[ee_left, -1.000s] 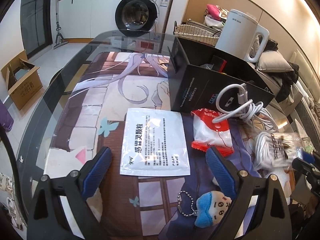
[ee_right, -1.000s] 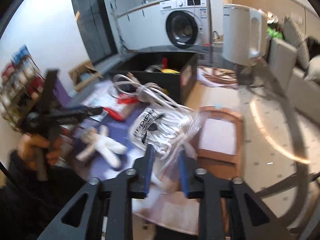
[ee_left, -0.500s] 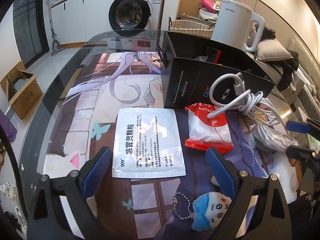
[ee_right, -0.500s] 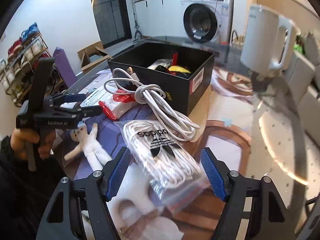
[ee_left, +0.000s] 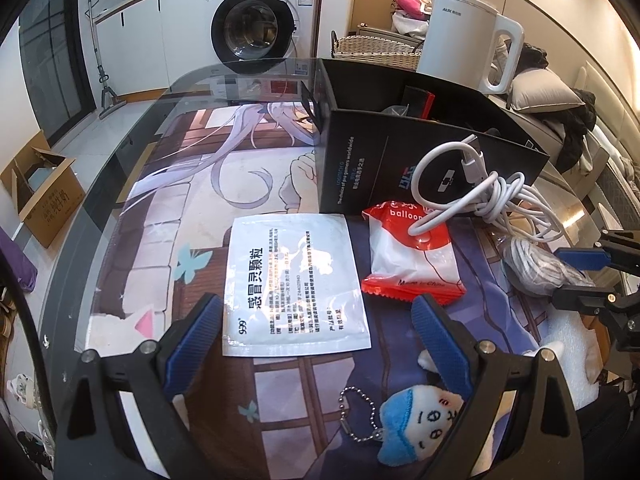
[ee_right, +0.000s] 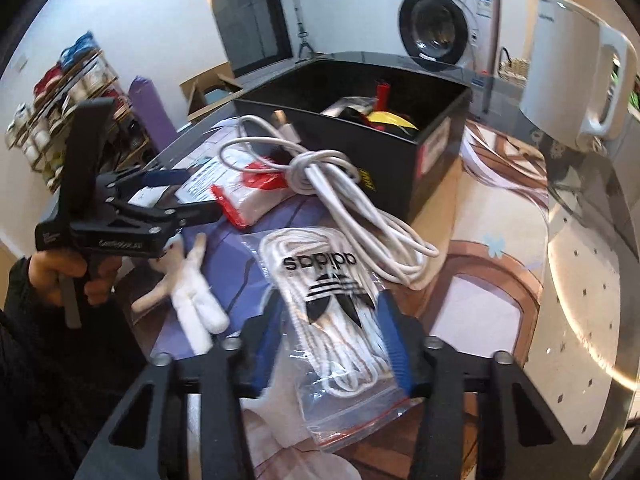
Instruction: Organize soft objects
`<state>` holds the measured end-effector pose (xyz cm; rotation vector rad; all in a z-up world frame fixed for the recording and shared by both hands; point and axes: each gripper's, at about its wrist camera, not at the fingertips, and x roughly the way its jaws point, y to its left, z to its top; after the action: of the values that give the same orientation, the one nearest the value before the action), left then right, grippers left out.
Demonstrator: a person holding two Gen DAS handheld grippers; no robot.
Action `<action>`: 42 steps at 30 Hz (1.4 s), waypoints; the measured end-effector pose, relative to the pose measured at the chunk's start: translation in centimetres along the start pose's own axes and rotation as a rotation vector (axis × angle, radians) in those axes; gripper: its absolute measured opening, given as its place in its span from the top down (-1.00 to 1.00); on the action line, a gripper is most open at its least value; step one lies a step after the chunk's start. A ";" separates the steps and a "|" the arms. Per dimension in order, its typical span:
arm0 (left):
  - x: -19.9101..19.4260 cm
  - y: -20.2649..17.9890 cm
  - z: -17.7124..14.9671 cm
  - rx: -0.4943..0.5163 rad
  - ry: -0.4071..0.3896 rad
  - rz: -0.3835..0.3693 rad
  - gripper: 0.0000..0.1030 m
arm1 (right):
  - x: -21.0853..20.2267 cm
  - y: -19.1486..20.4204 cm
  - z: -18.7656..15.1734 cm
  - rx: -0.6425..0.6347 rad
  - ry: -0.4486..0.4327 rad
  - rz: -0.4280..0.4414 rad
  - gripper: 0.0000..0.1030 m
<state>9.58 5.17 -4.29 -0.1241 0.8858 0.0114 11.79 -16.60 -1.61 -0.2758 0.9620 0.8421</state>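
Note:
My right gripper (ee_right: 330, 300) has a clear zip bag of white laces (ee_right: 328, 280) between its blue pads; the jaws are closing and the pads press its sides. The bag rests on the printed mat. From the left wrist view the same gripper (ee_left: 576, 278) pinches the lace bundle (ee_left: 536, 268). My left gripper (ee_left: 316, 308) hangs open over a white sachet (ee_left: 296, 284), with a blue-hatted plush keychain (ee_left: 416, 420) near its right finger. A red-and-white balloon packet (ee_left: 412, 256) lies under a coiled white cable (ee_left: 480, 196). A white plush doll (ee_right: 192, 296) lies left of the bag.
A black open box (ee_left: 400, 168) with a few items inside stands behind the cable. A white kettle (ee_left: 460, 36) is beyond it. The glass table's curved edge (ee_left: 120, 152) runs along the left. A hand (ee_right: 96, 276) holds the left gripper.
The right gripper carried the lace bag, opened wide with the bag lying on the mat, and has now closed on it again. The left gripper has hardly moved.

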 end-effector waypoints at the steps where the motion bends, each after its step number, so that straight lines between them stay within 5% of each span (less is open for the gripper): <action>1: 0.0 0.0 0.0 -0.001 0.000 -0.003 -0.85 | -0.2 0.2 0.1 -0.014 -0.005 0.001 0.42; 8: -0.1 0.0 -0.1 -0.001 -0.004 -0.006 -0.85 | -2.1 1.3 0.0 -0.048 -0.055 -0.015 0.68; 20: -0.3 -0.3 -0.3 0.020 -0.015 0.007 -0.69 | -5.4 2.1 -0.6 -0.031 -0.146 -0.019 0.75; 33: -0.9 0.1 -0.4 0.023 -0.048 0.016 0.05 | -5.8 2.4 -0.9 -0.030 -0.168 -0.038 0.84; 34: -1.0 0.2 -0.4 0.021 -0.055 0.020 0.58 | -5.6 2.3 -1.0 -0.030 -0.157 -0.048 0.84; 37: -1.2 0.6 -0.5 -0.003 -0.052 0.008 0.58 | -4.7 1.9 -1.4 -0.024 -0.113 -0.055 0.63; 42: -1.3 0.3 -0.6 0.013 -0.052 0.007 0.58 | -4.3 1.4 -1.2 -0.015 -0.097 -0.029 -0.10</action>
<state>8.28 5.46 -3.73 -0.1081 0.8342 0.0151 8.76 -18.58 1.41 -0.2587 0.8595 0.8296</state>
